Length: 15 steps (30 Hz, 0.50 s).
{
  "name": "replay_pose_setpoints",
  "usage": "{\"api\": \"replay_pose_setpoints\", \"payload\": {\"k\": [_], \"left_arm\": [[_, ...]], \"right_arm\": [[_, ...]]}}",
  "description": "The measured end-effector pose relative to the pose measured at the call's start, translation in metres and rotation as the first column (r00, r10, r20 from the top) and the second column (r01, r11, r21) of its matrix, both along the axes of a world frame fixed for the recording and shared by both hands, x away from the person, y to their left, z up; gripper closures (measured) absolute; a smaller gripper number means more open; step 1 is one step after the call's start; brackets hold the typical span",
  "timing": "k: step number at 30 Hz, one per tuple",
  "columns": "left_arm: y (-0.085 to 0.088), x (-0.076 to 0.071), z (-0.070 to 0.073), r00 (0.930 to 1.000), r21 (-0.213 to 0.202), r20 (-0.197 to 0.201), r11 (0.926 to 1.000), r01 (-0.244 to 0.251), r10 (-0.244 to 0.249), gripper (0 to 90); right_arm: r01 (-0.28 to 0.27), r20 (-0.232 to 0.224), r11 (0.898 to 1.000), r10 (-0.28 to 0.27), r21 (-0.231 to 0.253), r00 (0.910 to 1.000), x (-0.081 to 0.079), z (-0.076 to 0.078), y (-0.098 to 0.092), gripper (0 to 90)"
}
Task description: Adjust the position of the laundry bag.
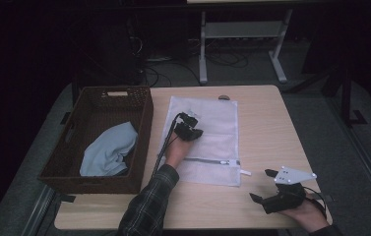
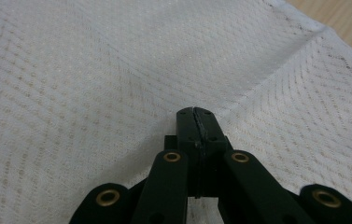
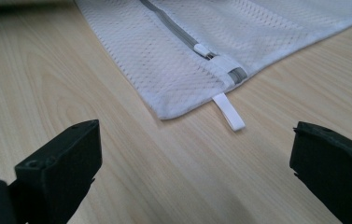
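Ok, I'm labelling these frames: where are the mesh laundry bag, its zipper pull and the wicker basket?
mesh laundry bag (image 1: 212,123), high view, bare mesh panel.
zipper pull (image 3: 203,49), right gripper view, white slider.
wicker basket (image 1: 146,123), high view, right rim.

The laundry bag (image 1: 207,128) is white open-weave mesh cloth with a grey zipper (image 3: 178,32); beside it, the basket (image 1: 143,123) is dark woven wicker, the table (image 1: 266,128) smooth matt pale wood.

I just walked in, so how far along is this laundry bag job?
Early. The mesh bag lies flat on the table, its zipper closed. The left tool is shut, seemingly pinching the mesh. The right tool waits open near the zipper end. The blue cloth sits in the basket.
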State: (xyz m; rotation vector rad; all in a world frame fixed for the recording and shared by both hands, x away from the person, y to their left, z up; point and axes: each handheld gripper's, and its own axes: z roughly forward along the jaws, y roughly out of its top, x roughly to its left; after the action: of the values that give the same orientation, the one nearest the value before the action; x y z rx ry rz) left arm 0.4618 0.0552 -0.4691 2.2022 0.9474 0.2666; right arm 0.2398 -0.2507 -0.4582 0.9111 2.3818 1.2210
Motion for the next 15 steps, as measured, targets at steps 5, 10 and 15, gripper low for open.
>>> {"api": "replay_pose_setpoints", "payload": {"k": [5,10,15], "left_arm": [[-0.009,-0.002,0.0,0.9997,-0.008,-0.004,0.9997,0.024,-0.024,90.0],[-0.019,-0.004,0.0,0.9983,-0.008,-0.006,0.9983,0.057,-0.057,90.0],[-0.027,-0.006,-0.001,0.9967,-0.01,-0.008,0.9967,0.081,-0.081,90.0]], "right_arm": [[0.0,-0.001,1.0,0.0,0.0,1.0,0.0,0.0,0.0,1.9],[0.001,0.0,1.0,-0.001,0.001,1.0,0.0,0.0,0.0,1.9],[0.0,0.0,1.0,0.0,0.0,1.0,0.0,0.0,0.0,1.9]]}}
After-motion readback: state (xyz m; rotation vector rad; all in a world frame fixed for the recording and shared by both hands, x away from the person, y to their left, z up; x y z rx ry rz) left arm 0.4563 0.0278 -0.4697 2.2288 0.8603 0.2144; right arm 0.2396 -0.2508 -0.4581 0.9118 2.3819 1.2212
